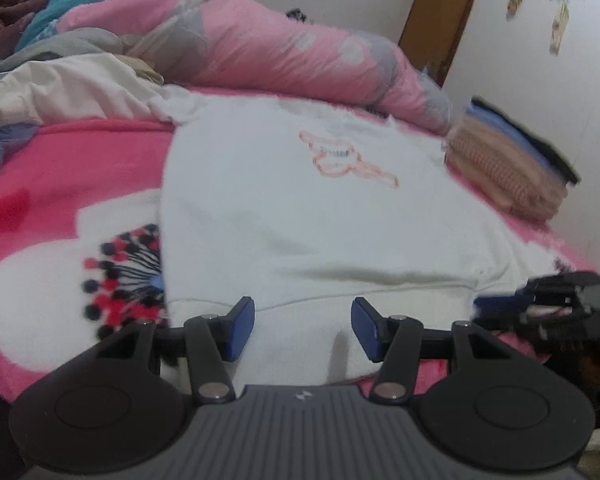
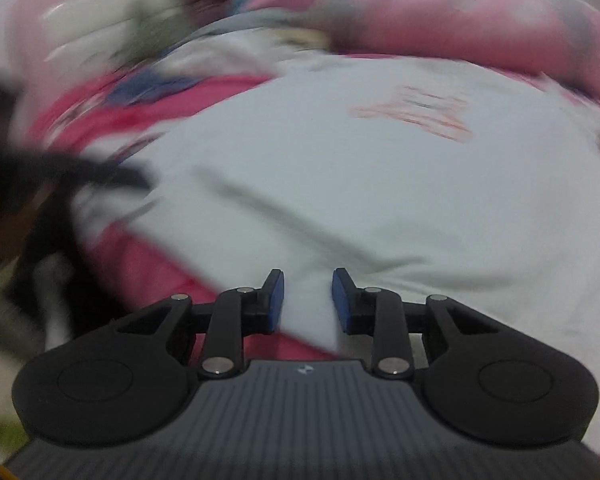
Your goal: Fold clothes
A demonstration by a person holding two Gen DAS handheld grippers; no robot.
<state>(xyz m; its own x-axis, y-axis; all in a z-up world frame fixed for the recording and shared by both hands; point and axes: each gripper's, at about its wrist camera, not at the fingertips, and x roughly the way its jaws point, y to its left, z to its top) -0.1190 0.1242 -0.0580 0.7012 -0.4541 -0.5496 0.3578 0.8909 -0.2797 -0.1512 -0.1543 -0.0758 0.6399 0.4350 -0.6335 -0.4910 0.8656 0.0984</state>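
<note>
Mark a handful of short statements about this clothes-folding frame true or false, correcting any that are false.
1. A white sweatshirt with a pink-outline print lies spread on the pink blanket. True.
2. The left gripper is clamped shut on a blue towel. False: its jaws stand apart over the sweatshirt's hem, pinching nothing.
3. A stack of folded clothes sits past the sweatshirt's right edge in the left wrist view. True.
4. The right gripper holds a sock. False: its jaws are apart, with only white fabric showing in the gap.
5. The right wrist view is sharp. False: it is heavily blurred.
</note>
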